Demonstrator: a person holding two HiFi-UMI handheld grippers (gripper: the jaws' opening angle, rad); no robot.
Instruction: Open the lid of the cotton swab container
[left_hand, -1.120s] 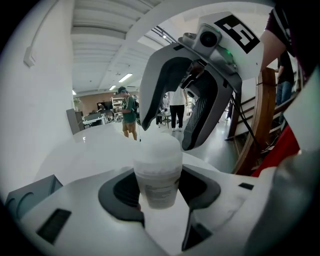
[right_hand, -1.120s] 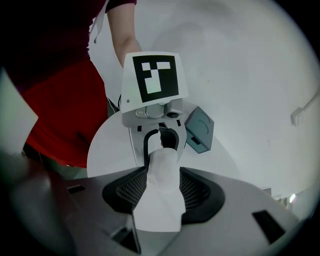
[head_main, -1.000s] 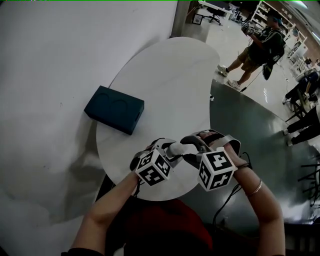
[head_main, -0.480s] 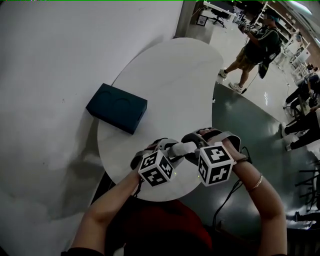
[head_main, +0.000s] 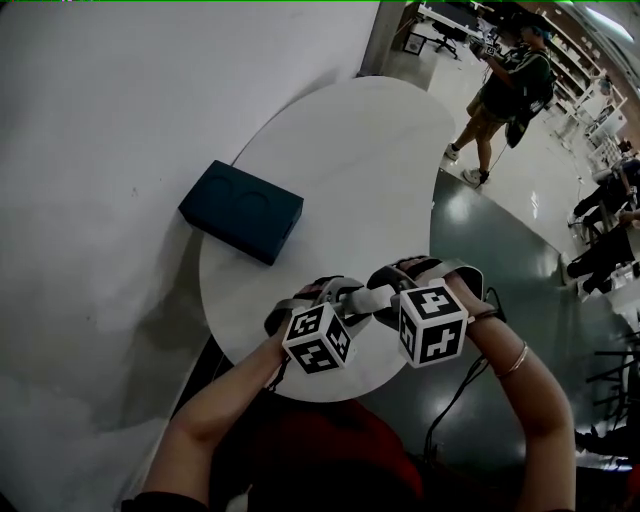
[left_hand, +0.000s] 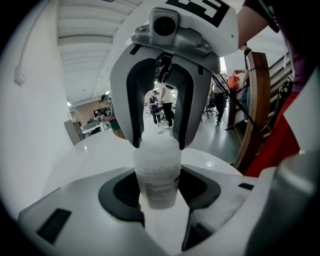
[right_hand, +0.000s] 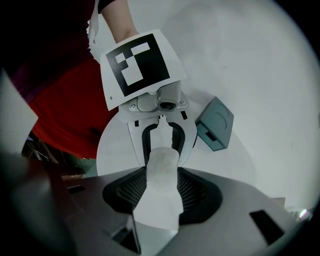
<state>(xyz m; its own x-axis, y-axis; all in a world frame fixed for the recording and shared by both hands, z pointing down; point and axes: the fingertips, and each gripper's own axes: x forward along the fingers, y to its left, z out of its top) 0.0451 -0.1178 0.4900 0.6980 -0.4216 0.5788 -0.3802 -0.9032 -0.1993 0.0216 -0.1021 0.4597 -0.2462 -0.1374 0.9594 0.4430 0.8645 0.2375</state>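
Note:
The cotton swab container (left_hand: 157, 177), a small frosted white cylinder with a printed label, sits between the pads of my left gripper (left_hand: 159, 189), which is shut on its body. My right gripper (left_hand: 159, 144) comes down from above and its two jaws flank the frosted lid (left_hand: 159, 150). From the right gripper view, the container (right_hand: 160, 185) fills the gap between the right gripper (right_hand: 161, 195) pads, with the left gripper (right_hand: 164, 136) beyond. The head view has both grippers meeting on the container (head_main: 368, 297) over the table's near edge.
A dark teal box (head_main: 240, 212) lies at the left rim of the white rounded table (head_main: 340, 150), next to the white wall. The dark floor (head_main: 480, 250) spreads to the right, where a person (head_main: 505, 85) stands far off.
Both grippers keep their hold on the container in about the same spot. The right gripper's cube has tipped slightly.

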